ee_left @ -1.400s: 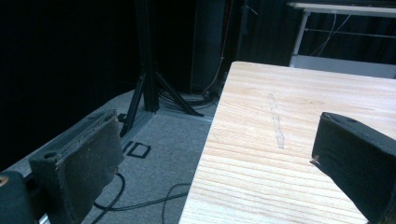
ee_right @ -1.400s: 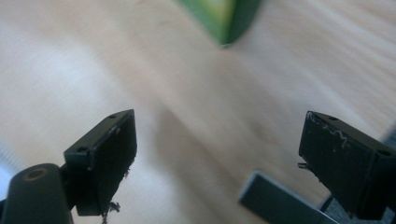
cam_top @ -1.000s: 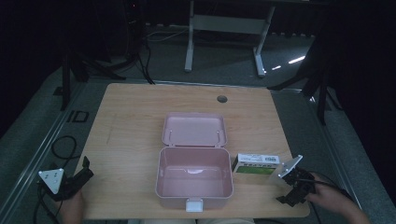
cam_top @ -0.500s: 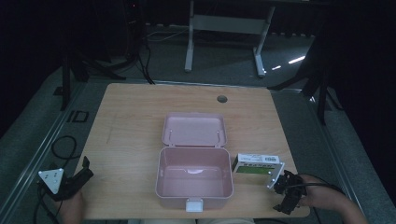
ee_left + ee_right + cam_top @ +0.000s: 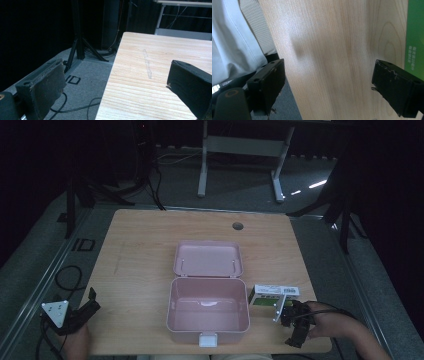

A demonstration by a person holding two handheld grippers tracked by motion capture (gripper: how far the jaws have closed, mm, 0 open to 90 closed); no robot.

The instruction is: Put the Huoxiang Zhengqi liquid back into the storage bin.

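The right gripper (image 5: 327, 87) has its jaws spread wide over bare wood, holding nothing, just beside the green-and-white carton (image 5: 275, 295). That carton lies flat right of the open pink box (image 5: 208, 312). Closing askew could shove it off the table (image 5: 150, 250) edge. The left gripper (image 5: 115, 85), also spread and empty, hangs over the table's near-left corner.

A pale wooden bench (image 5: 140, 260) with a round hole (image 5: 238, 226) near its far edge carries two things — an open pink box (image 5: 207, 311), lid flat behind it, and just right, a green-and-white carton (image 5: 274, 295).
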